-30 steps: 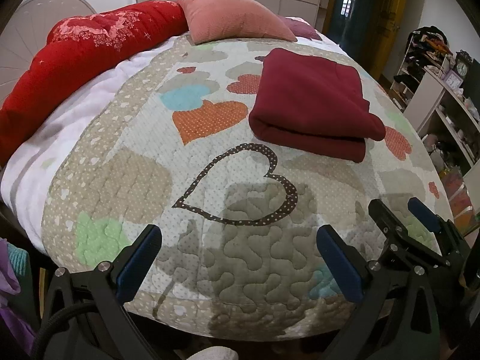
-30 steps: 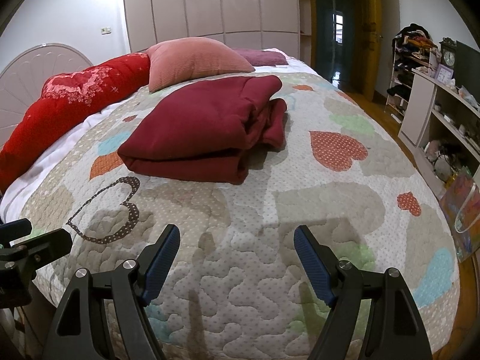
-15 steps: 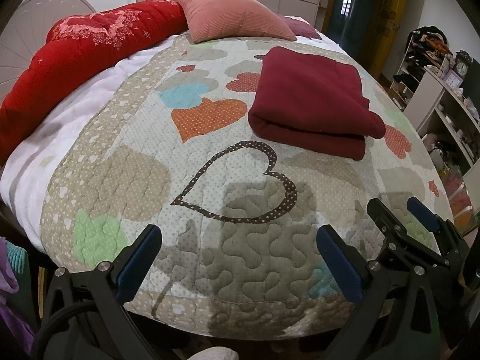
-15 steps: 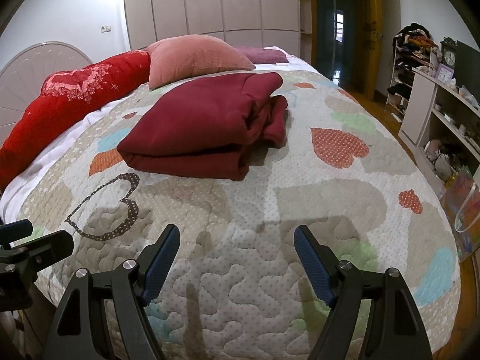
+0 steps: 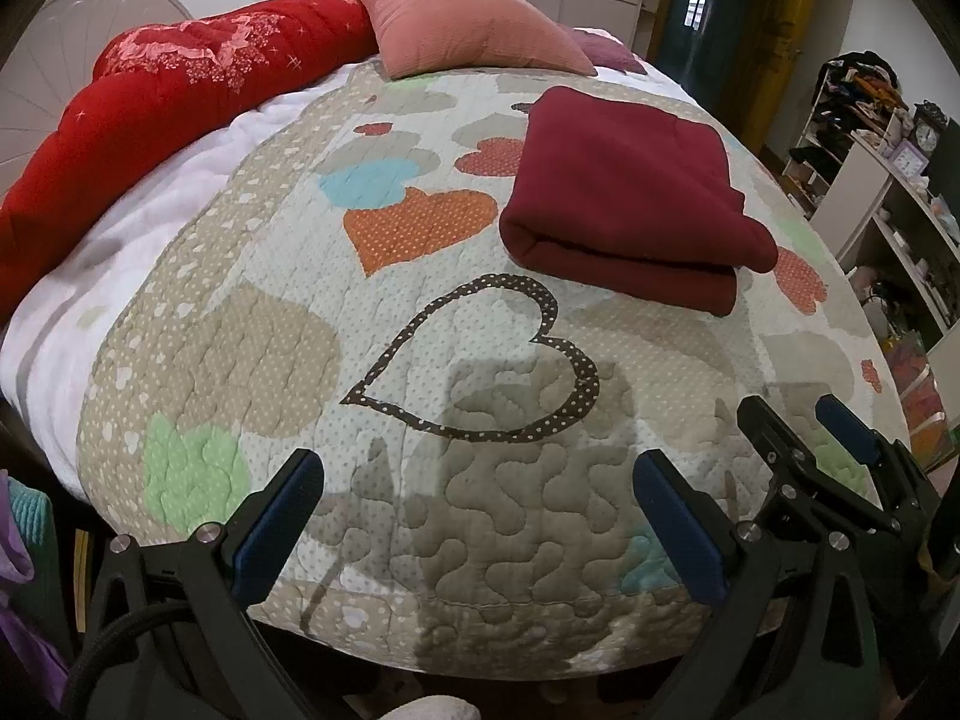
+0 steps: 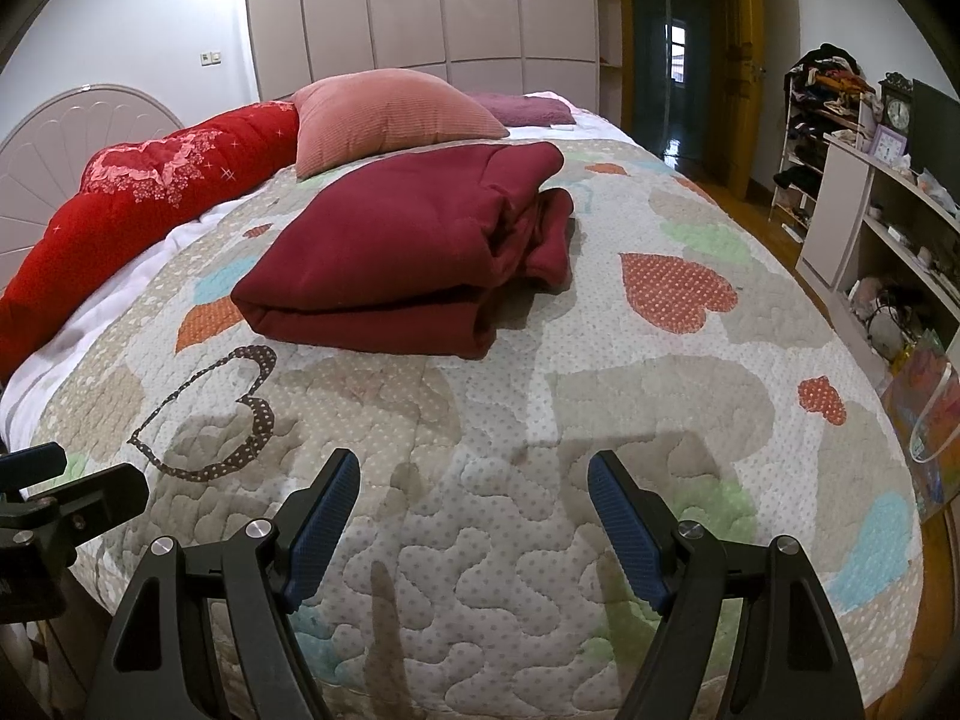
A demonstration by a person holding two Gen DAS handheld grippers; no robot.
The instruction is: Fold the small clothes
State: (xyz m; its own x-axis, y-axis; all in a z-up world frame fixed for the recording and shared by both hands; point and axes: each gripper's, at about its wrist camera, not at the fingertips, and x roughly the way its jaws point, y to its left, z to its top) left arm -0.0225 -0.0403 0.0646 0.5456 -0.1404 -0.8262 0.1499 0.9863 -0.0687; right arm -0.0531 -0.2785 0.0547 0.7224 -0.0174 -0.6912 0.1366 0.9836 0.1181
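Observation:
A dark red garment (image 5: 624,204) lies folded in a thick rectangle on the heart-patterned quilt (image 5: 420,330), right of the middle of the bed. In the right wrist view it (image 6: 408,252) sits ahead and slightly left, with bunched folds at its right end. My left gripper (image 5: 477,492) is open and empty above the near edge of the quilt, well short of the garment. My right gripper (image 6: 474,495) is open and empty over the near quilt; it also shows at the right of the left wrist view (image 5: 804,432).
A pink cushion (image 6: 390,114), a long red cushion (image 6: 150,198) and a purple pillow (image 6: 522,108) lie at the head of the bed. White shelves with clutter (image 6: 888,216) stand along the right wall. A bag (image 6: 924,414) sits on the floor at right.
Both grippers have drawn back and lifted very slightly; the garment appears a little farther away. Jaws stay open. The garment has not moved.

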